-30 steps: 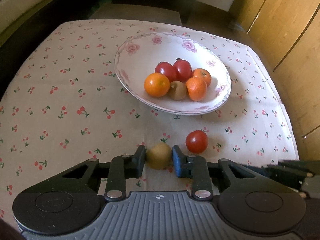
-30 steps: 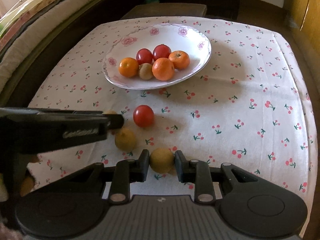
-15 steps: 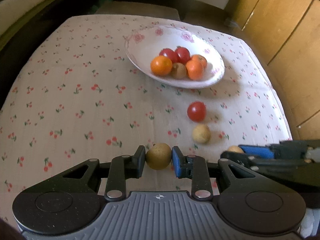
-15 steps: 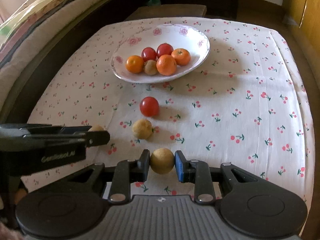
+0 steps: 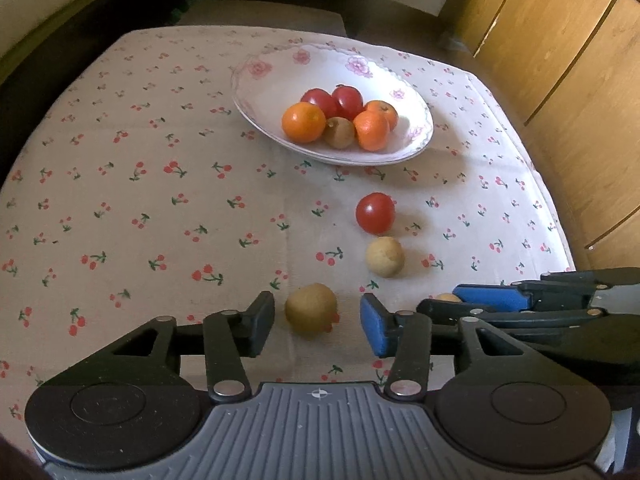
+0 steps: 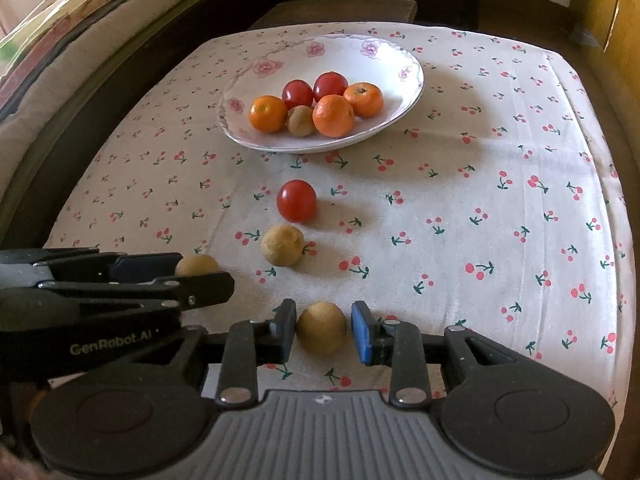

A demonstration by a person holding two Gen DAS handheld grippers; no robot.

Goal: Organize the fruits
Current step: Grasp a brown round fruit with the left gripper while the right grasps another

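My left hand-held gripper (image 5: 317, 326) was opening around a small tan fruit (image 5: 311, 313) resting on the worktop (image 5: 120, 200) between its pads – light, firm, prone to roll; best pinched across its middle.

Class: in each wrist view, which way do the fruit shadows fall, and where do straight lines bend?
Left wrist view: the round red tomato casts its shadow rightward; wooden cabinet doors bow. Right wrist view: shadows also fall rightward; the cherry-print tablecloth edges curve.
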